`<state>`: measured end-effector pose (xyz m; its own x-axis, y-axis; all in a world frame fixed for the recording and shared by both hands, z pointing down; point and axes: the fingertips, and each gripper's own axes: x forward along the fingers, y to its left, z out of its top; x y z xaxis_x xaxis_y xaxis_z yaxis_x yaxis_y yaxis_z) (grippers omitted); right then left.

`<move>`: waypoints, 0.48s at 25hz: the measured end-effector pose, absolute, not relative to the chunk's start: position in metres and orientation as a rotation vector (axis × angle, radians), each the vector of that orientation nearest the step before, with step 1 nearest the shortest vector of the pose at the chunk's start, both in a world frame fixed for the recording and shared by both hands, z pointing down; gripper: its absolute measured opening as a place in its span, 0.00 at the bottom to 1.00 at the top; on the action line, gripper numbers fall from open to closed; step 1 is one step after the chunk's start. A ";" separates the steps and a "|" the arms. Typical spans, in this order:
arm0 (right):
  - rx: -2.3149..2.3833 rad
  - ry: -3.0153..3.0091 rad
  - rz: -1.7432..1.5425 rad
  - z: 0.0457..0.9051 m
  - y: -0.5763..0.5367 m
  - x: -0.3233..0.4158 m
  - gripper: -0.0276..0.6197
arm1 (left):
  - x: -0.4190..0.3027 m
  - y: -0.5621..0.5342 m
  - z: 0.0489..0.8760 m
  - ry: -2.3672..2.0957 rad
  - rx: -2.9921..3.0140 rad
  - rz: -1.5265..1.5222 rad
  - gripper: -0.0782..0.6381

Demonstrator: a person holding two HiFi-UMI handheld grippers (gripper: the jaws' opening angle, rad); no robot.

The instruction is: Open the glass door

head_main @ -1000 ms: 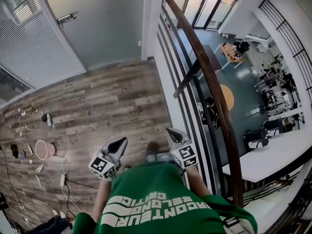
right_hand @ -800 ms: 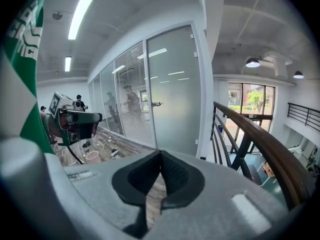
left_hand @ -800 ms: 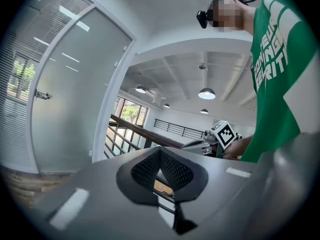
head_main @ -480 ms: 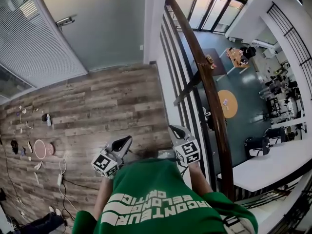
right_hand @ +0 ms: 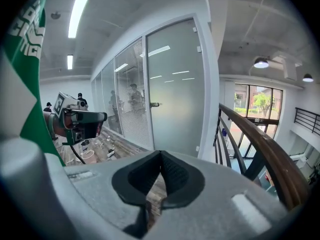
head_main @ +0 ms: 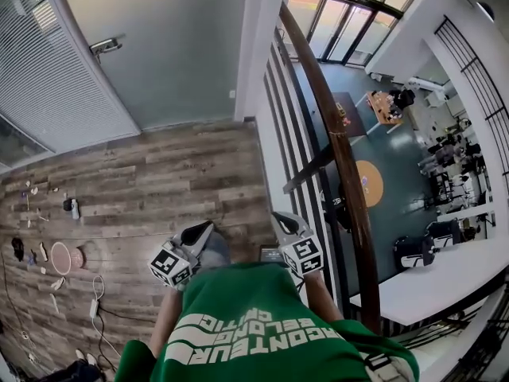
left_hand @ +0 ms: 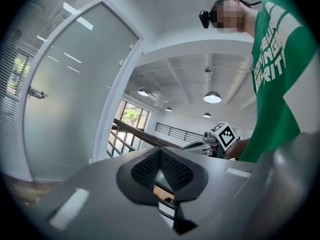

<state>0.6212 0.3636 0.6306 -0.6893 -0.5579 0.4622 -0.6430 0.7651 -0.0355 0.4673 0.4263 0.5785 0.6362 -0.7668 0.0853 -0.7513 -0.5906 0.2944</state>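
You have walked forward along the wood-plank floor (head_main: 159,173). In the head view the frosted glass door (head_main: 167,46) at 11 o'clock now fills more of the top of the frame than it did a second ago, and its lever handle (head_main: 106,46) has slid lower, towards you. The wooden handrail (head_main: 334,134) runs past at 2 o'clock. The door is closed and the handle untouched, well apart from both claws, so this looks like the approach stage only. Your left gripper (head_main: 205,231) and right gripper (head_main: 280,218) ride low in front of your chest, each with its jaws pressed together on nothing. One must open before it can take the lever. The right gripper view has the handle (right_hand: 155,104) near centre and the left gripper view has it (left_hand: 36,92) far out at 9 o'clock, so the right seems better lined up.
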 end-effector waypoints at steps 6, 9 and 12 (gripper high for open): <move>0.930 -2.529 0.227 0.609 0.308 0.582 0.03 | 0.428 0.367 0.558 -1.223 2.590 -0.126 0.13; 0.913 -2.521 0.206 0.602 0.281 0.556 0.03 | 0.402 0.346 0.559 -1.237 2.576 -0.152 0.13; 0.876 -2.513 0.206 0.600 0.267 0.530 0.03 | 0.376 0.336 0.563 -1.264 2.540 -0.172 0.13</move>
<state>0.5301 0.2671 0.6001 -0.6869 -0.5492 0.4760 -0.6193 0.7851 0.0122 0.3761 0.3355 0.5631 0.6059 -0.7952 0.0252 -0.7595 -0.5686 0.3160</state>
